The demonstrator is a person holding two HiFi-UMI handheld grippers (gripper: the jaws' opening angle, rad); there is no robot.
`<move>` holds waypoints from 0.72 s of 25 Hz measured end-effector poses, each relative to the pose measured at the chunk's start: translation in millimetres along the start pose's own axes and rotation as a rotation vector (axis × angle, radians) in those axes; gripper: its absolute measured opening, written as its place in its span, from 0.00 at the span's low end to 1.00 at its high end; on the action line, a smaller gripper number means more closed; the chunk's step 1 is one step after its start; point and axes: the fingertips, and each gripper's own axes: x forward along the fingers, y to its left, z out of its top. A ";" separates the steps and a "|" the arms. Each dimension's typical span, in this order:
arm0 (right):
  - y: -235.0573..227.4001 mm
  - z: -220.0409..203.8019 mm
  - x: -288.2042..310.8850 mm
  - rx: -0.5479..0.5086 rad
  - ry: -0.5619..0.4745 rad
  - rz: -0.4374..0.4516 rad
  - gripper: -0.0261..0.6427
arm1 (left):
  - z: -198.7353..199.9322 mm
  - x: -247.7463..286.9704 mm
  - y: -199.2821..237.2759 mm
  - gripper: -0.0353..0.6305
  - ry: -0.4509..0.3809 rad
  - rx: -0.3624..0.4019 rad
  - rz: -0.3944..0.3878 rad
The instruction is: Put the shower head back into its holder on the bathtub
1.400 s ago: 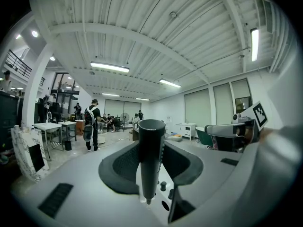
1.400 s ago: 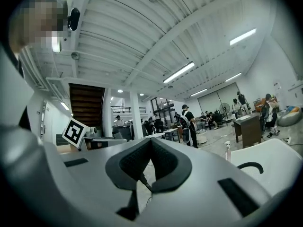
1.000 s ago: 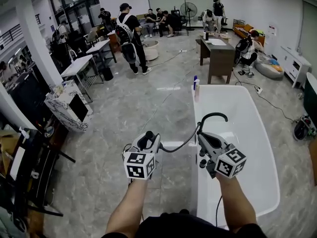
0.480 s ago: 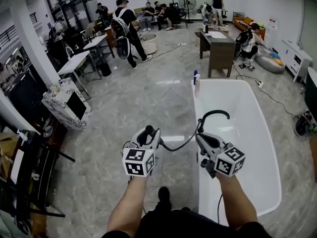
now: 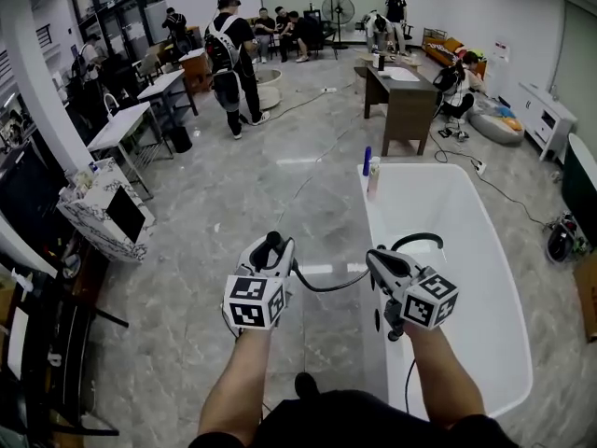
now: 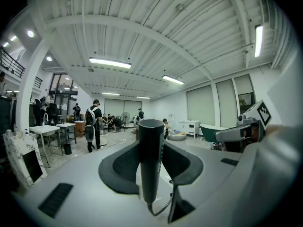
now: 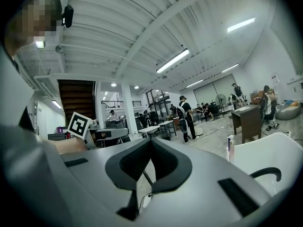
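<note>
Left gripper [image 5: 269, 248] clamped on the shower head [image 6: 150, 148], just left of the bathtub [image 5: 466, 278]; right gripper [image 5: 375, 256] pinched together over its rim.

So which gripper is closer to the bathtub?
Right. The right gripper hangs over the rim of the bathtub; the left gripper, holding the shower head, is out over the floor beside it.

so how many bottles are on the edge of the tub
2. A blue bottle and a pale bottle stand side by side on the far corner of the bathtub rim. Others may be hidden.
</note>
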 end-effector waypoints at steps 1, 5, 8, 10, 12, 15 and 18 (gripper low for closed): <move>-1.8 -1.7 9.8 0.004 0.007 -0.003 0.06 | -0.5 5.3 9.0 0.28 0.002 -0.001 -0.001; -7.3 -8.7 43.1 0.018 0.035 -0.018 0.06 | -8.5 22.7 40.2 0.28 0.015 -0.024 -0.011; -7.9 -11.8 63.1 0.024 0.047 -0.030 0.06 | -12.9 30.3 60.0 0.28 0.018 -0.040 -0.018; -5.8 -14.3 72.6 0.020 0.058 -0.039 0.06 | -13.9 32.5 69.5 0.28 0.017 -0.048 -0.027; -3.0 -17.3 79.3 0.006 0.071 -0.046 0.06 | -14.0 32.7 75.2 0.28 0.015 -0.052 -0.035; -1.1 -19.7 88.5 0.000 0.081 -0.050 0.06 | -13.6 32.1 80.2 0.28 0.011 -0.051 -0.042; 2.0 -22.7 97.4 0.008 0.091 -0.040 0.06 | -16.6 32.2 85.2 0.28 0.014 -0.056 -0.044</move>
